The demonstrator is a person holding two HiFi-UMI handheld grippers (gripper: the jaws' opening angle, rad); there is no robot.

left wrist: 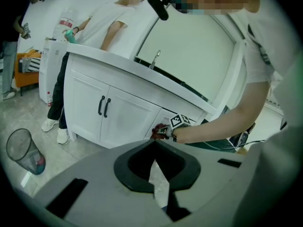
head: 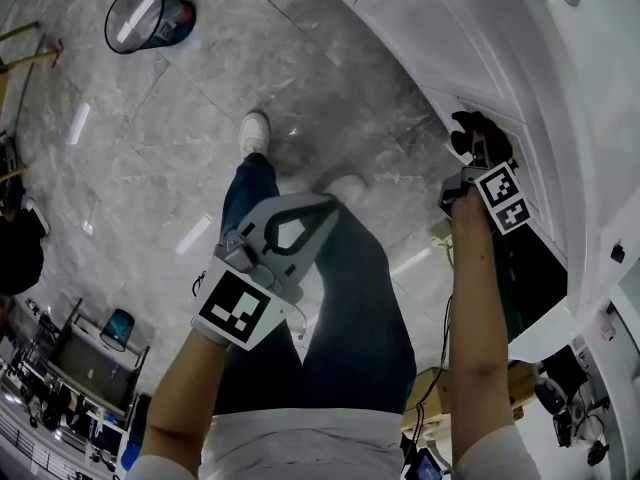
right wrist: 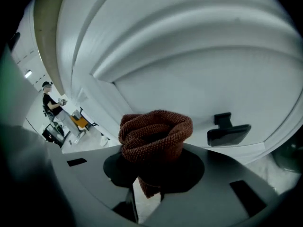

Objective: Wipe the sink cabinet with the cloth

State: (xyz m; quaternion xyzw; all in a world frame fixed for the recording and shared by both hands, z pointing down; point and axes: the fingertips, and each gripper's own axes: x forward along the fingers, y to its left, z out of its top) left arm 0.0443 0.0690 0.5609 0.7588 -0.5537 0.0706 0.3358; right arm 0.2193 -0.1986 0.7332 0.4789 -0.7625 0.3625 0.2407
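Nearest the camera, the left gripper (head: 322, 206) hangs in front of the person's jeans (head: 350, 318). Its jaws are closed together with nothing between them.

Further out, at arm's reach, the right gripper (head: 478, 158) is clamped on the cloth (right wrist: 156, 134), a brown knitted bundle bunched above the jaws. The cloth sits against, or just short of, a white drawer front on the cabinet (left wrist: 123, 122); contact cannot be confirmed. A black handle (right wrist: 228, 130) lies just to the cloth's right.

This looks like the wiping step itself, with the cloth brought up to the cabinet front. The next move likely calls for pressing the cloth flat to the panel and sweeping it across, working around the handle without snagging the knit.

Beyond, two black door handles (left wrist: 103, 107) mark the cabinet doors, and a tap (left wrist: 155, 58) rises from the counter. A mesh bin (head: 150, 16) stands on the grey marble floor (head: 200, 118), well apart. Other people stand in the distance.

No brand or writing can be read. The grippers' cubes carry only black-and-white square markers.
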